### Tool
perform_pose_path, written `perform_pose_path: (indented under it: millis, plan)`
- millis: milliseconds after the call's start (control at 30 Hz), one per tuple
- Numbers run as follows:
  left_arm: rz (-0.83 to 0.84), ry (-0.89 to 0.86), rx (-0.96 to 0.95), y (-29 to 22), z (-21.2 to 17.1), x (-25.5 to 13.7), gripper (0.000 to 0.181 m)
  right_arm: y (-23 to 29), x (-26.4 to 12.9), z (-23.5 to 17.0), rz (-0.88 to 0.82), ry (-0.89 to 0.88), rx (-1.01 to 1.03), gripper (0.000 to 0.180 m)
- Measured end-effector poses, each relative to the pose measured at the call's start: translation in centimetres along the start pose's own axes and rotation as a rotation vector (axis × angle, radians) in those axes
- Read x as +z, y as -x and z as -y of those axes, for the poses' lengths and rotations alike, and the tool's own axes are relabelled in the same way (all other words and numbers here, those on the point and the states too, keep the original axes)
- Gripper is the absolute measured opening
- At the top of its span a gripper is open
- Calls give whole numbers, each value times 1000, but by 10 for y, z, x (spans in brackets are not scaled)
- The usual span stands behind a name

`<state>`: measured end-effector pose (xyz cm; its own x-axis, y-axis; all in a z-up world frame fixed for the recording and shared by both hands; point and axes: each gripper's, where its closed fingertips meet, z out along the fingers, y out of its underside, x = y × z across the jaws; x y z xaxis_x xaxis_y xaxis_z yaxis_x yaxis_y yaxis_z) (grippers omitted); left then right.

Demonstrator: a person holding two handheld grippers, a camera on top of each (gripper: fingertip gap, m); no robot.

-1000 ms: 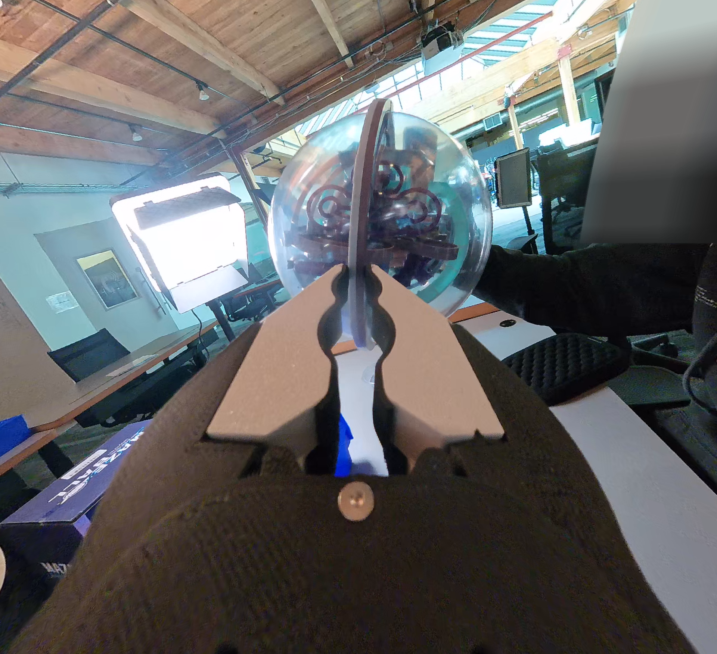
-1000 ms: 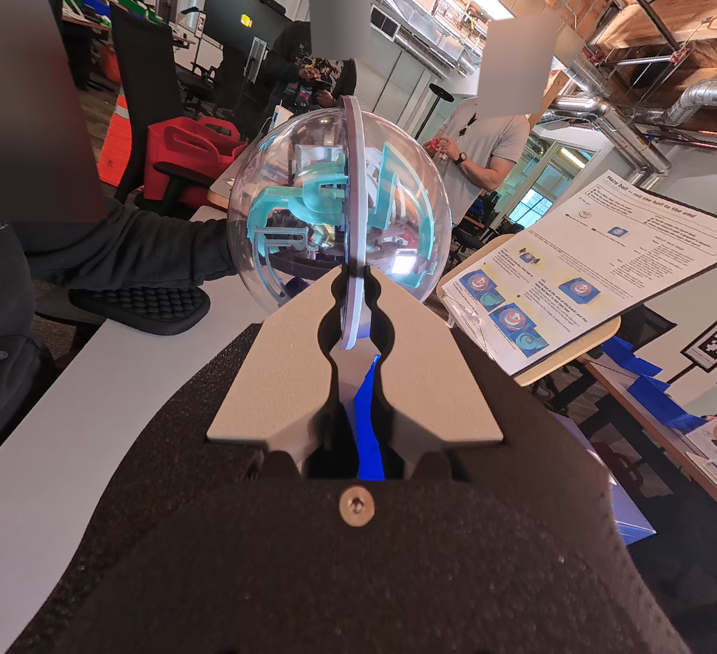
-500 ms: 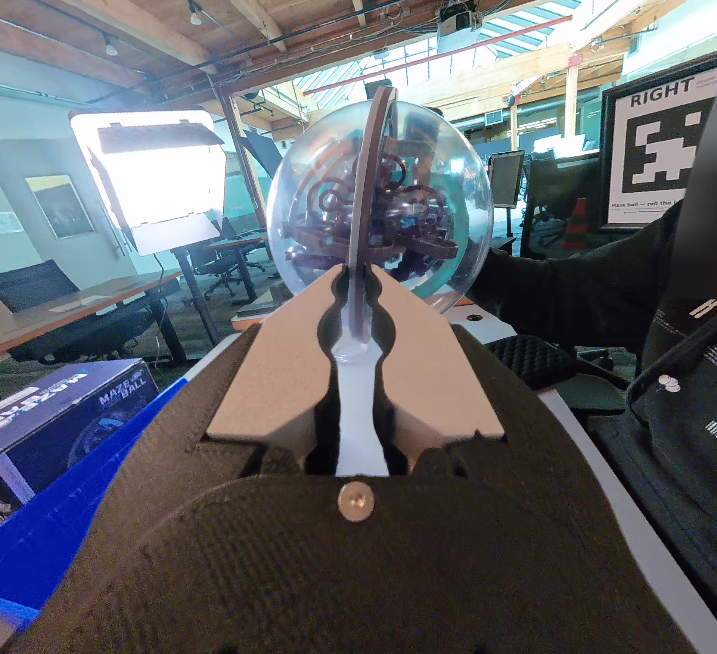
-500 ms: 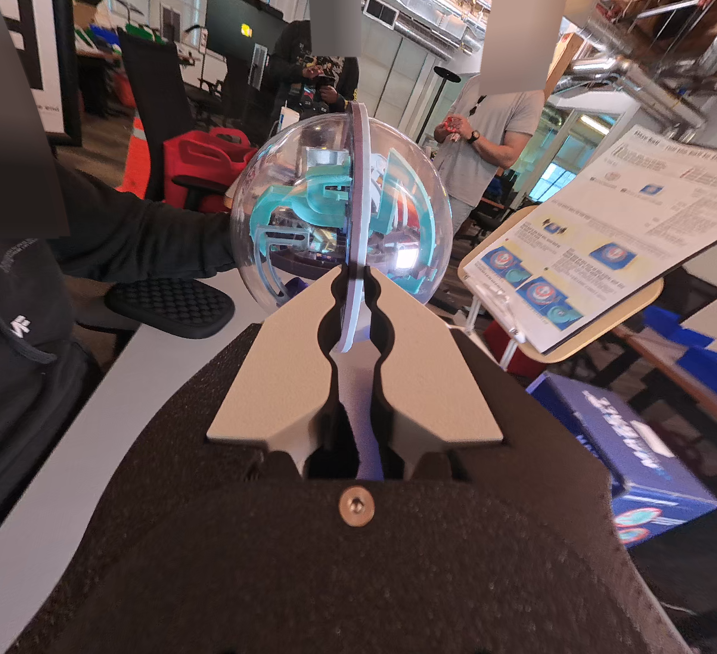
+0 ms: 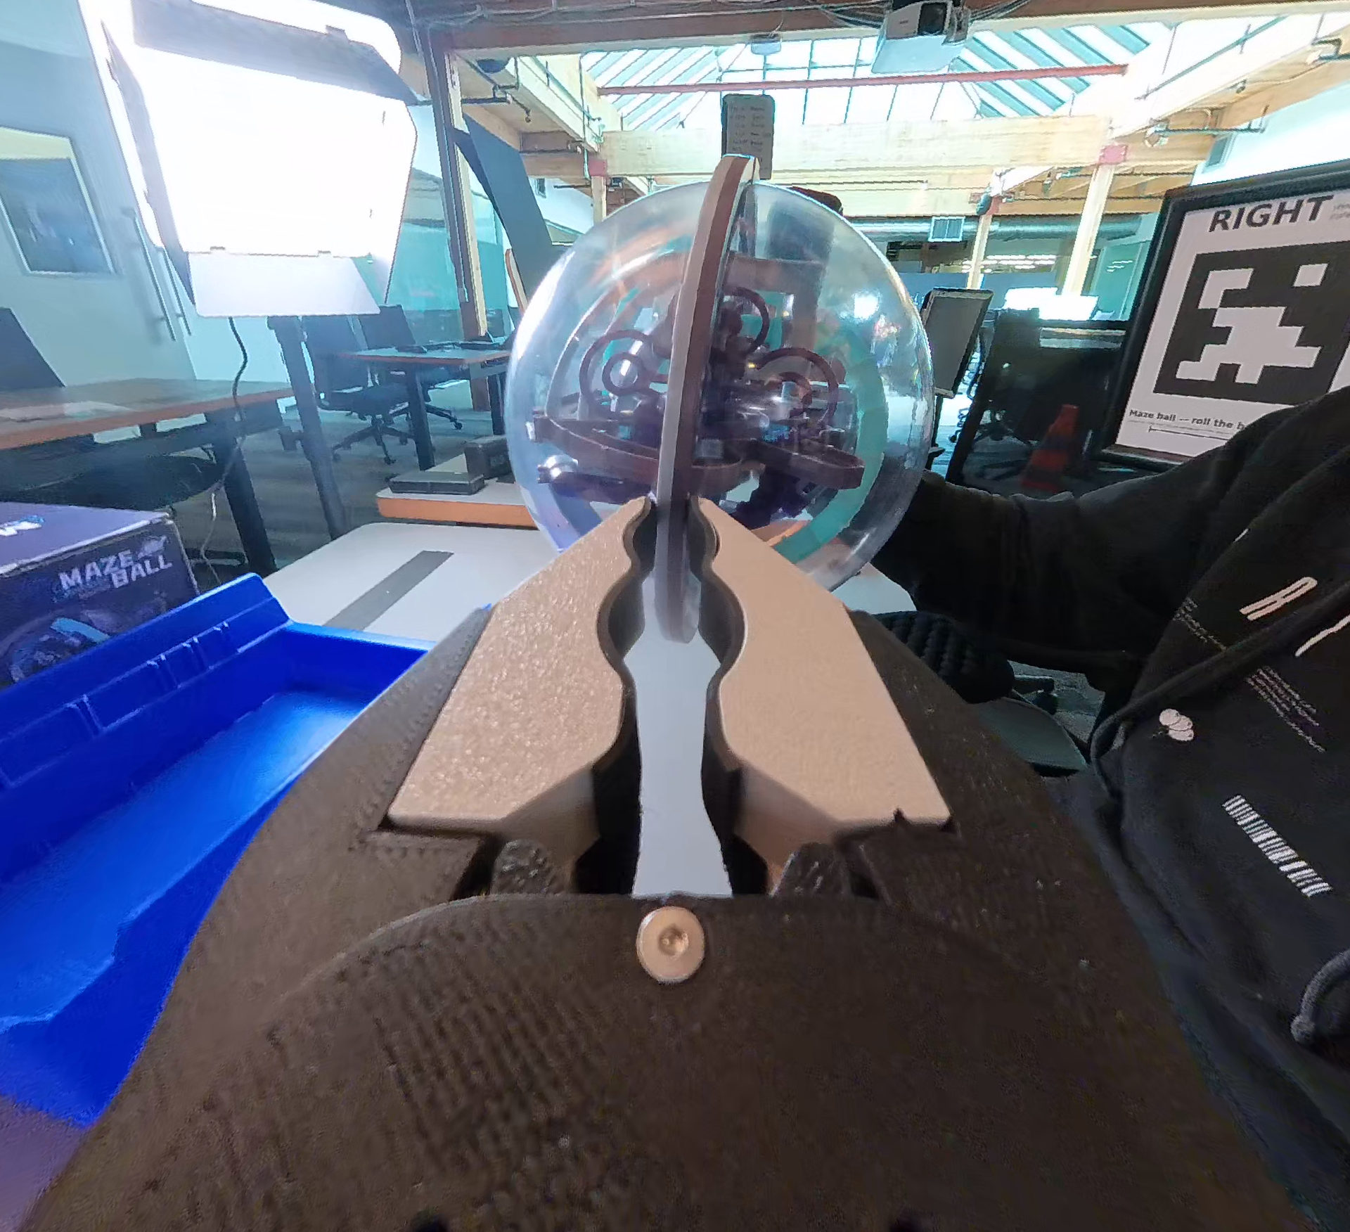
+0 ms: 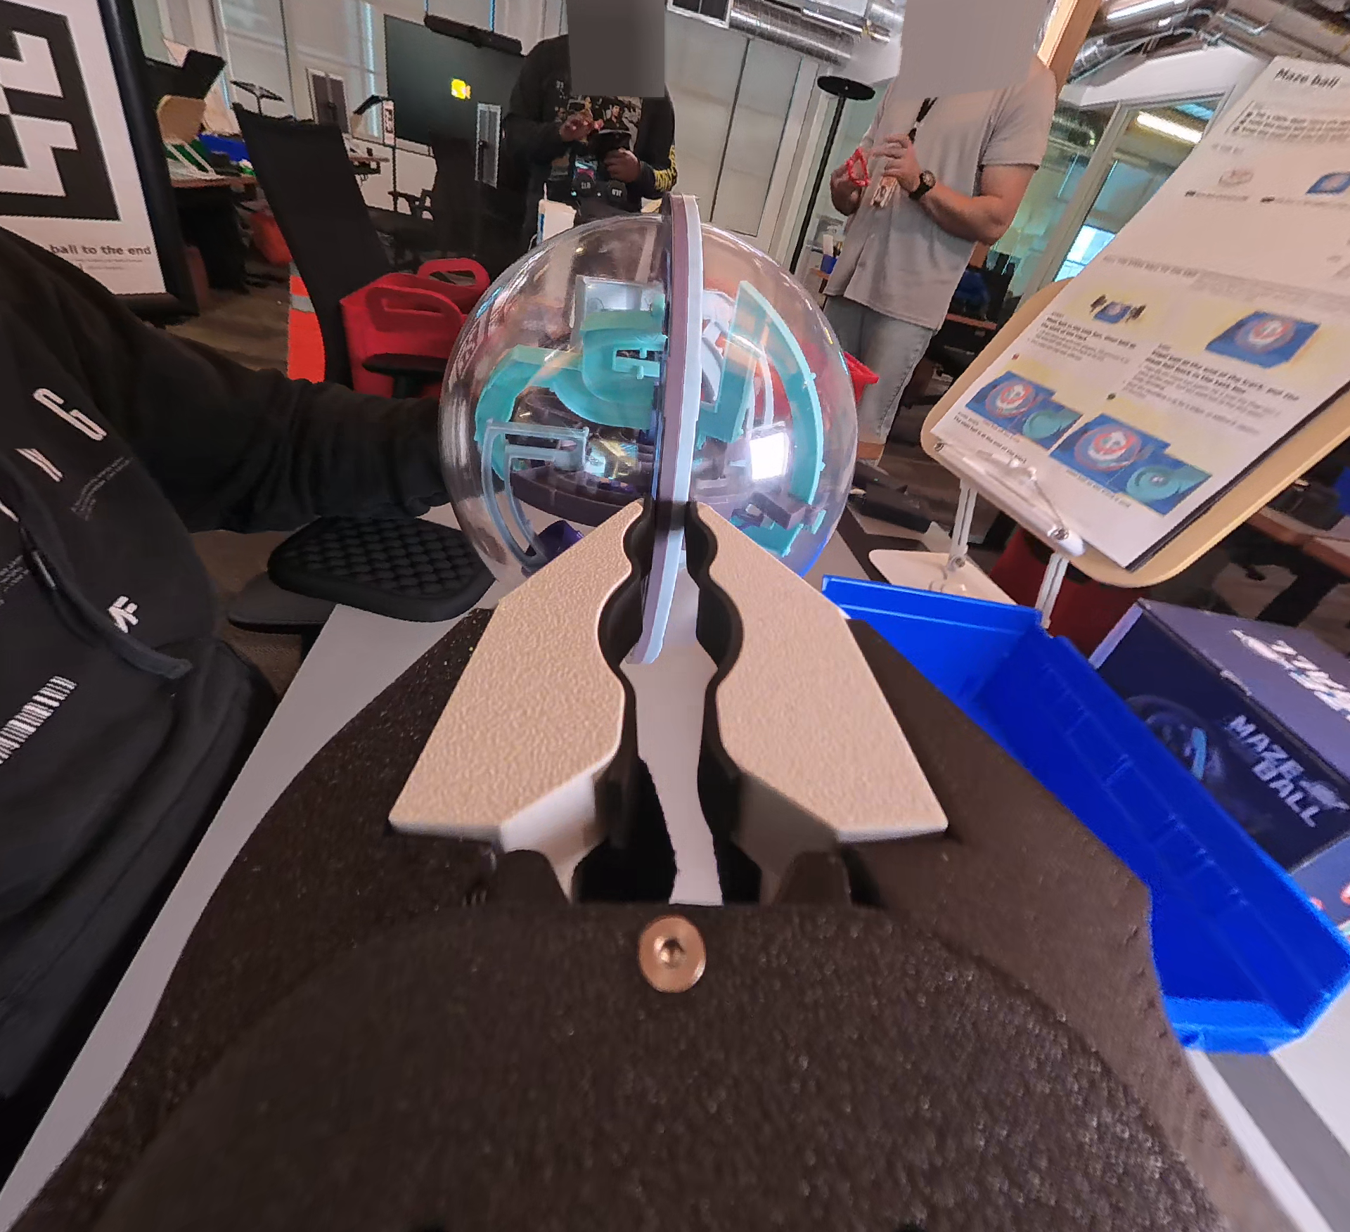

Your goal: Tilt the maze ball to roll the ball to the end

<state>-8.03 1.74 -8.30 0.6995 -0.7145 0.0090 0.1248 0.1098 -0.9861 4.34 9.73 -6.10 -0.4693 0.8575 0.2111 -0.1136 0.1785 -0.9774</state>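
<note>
**Maze sphere pinched by its rim from both sides, held clear of the surface**

The pale grey surface lies below and carries nothing of the task itself; on it sits a bright blue plastic bin, and just beside that a dark printed cardboard box, both out of the way of the work; a tilted board bearing a printed instruction sheet stands off to one side, seemingly set there for reference.

The clear plastic maze ball with teal and dark purple tracks inside is up in the air between the two tools, above the surface; it is gripped by its thin flat equatorial rim, which stands nearly upright in both views, probably because the rim is the only flat purchase on a round shell, and holding it at opposite sides lets the sphere be tipped in any direction.

The left claw is narrowed onto that rim; the right claw likewise clamps the rim from the far side.

A small silvery ball seems to sit low on a dark track, though that is hard to make out; how far along the course it is I cannot tell.
</note>
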Motion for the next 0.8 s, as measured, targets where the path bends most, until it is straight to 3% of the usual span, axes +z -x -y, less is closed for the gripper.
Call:
perform_pose_path:
  millis: [800]
  plan:
    - [2, 49, -242, -12, -43, -10, 7, 19, -1, -40, 31, -20, 221, 6]
